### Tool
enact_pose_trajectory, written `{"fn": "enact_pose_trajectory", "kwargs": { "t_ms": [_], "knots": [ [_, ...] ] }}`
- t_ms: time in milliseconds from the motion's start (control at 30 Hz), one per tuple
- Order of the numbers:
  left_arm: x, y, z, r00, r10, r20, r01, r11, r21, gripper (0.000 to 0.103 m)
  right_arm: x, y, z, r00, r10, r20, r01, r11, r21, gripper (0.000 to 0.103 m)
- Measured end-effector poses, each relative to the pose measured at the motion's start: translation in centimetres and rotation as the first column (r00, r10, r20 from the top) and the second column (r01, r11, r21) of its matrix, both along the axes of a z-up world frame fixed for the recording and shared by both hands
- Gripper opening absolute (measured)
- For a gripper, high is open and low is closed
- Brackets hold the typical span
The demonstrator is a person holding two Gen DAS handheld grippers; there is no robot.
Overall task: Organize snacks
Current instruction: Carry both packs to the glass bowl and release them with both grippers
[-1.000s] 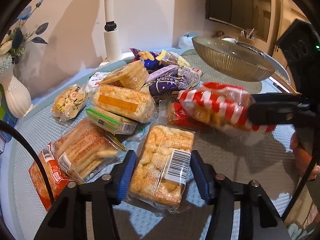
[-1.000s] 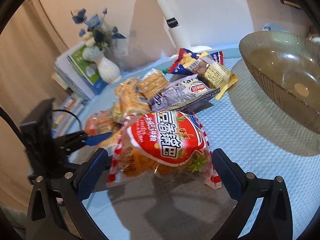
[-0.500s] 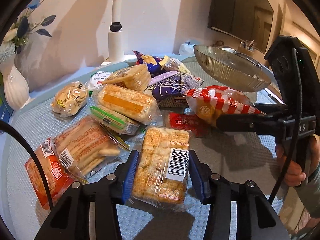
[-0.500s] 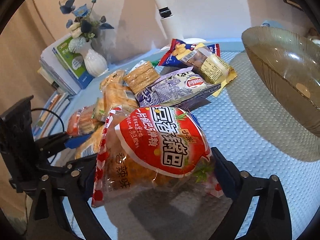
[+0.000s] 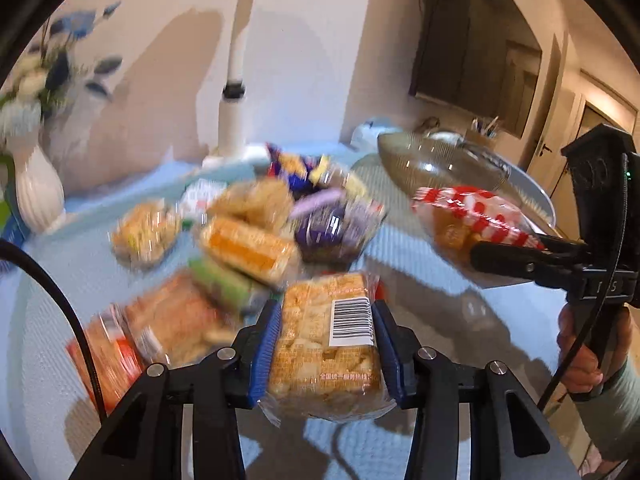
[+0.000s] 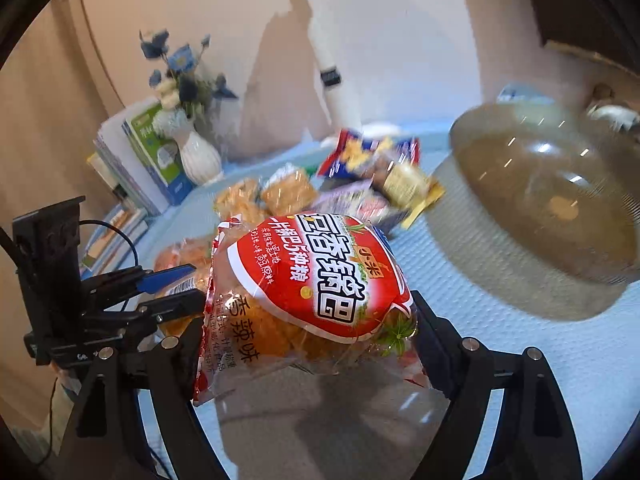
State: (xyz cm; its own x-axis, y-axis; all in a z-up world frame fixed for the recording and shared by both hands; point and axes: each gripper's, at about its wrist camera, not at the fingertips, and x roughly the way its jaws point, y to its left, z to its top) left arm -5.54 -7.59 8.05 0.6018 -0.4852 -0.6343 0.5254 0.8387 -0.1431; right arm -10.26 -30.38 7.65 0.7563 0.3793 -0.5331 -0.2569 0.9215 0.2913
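My left gripper (image 5: 326, 314) holds a clear pack of golden crackers (image 5: 320, 364) with a barcode label; its blue pads press both sides, the jaws are still closing, and the pack hangs above the table. My right gripper (image 6: 308, 320) is closing on a puffy red-and-white snack bag (image 6: 304, 276), gripped at both sides and raised off the mat. In the left wrist view that red bag (image 5: 472, 208) hangs in the right gripper (image 5: 520, 256) just in front of the ribbed glass bowl (image 5: 440, 164). The bowl (image 6: 560, 208) stands at the right in the right wrist view.
Several snack packs (image 5: 248, 240) lie heaped on the light blue mat (image 5: 440, 280) at the middle and left. A white vase with flowers (image 5: 36, 196) and a white lamp post (image 5: 234, 120) stand at the back. Books (image 6: 148, 156) lean behind the vase. A person's hand (image 5: 580, 352) holds the right gripper.
Both grippers have closed on their packs and raised them off the table. The red bag has gone up and right toward the bowl. The cracker pack now hangs above the mat.
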Motion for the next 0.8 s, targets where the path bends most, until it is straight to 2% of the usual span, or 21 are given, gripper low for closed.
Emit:
{"fn": "enact_pose_trajectory", "kwargs": {
  "t_ms": [167,333,433,533,733,800],
  "knots": [
    [0.9,-3.2,4.3,0.995,-0.064,0.081,0.065,0.998,-0.006,0.044,-1.3,-4.0,3.1,0.991,-0.09,0.101,0.089,0.996,0.016,0.082],
    [4.1,-7.5,7.0,0.99,-0.113,0.087,0.117,0.992,-0.053,0.044,-1.3,-8.6,4.6,0.964,-0.222,0.149,0.221,0.975,0.024,0.082],
    [7.3,-10.8,8.2,0.99,-0.136,0.035,0.139,0.984,-0.113,0.044,-0.7,-10.6,4.8,0.943,-0.296,0.154,0.296,0.955,0.021,0.082],
    [10.1,-14.5,8.1,0.986,-0.167,-0.023,0.162,0.975,-0.15,0.044,0.5,-11.9,4.3,0.928,-0.348,0.132,0.352,0.936,-0.013,0.083],
    [13.2,-20.7,6.4,0.975,-0.192,-0.107,0.177,0.974,-0.14,0.044,2.2,-13.1,3.0,0.906,-0.408,0.114,0.419,0.902,-0.104,0.086],
    [13.6,-21.7,5.9,0.975,-0.191,-0.116,0.178,0.978,-0.112,0.054,2.6,-13.3,2.6,0.901,-0.423,0.102,0.433,0.892,-0.129,0.089]
  ]
}}
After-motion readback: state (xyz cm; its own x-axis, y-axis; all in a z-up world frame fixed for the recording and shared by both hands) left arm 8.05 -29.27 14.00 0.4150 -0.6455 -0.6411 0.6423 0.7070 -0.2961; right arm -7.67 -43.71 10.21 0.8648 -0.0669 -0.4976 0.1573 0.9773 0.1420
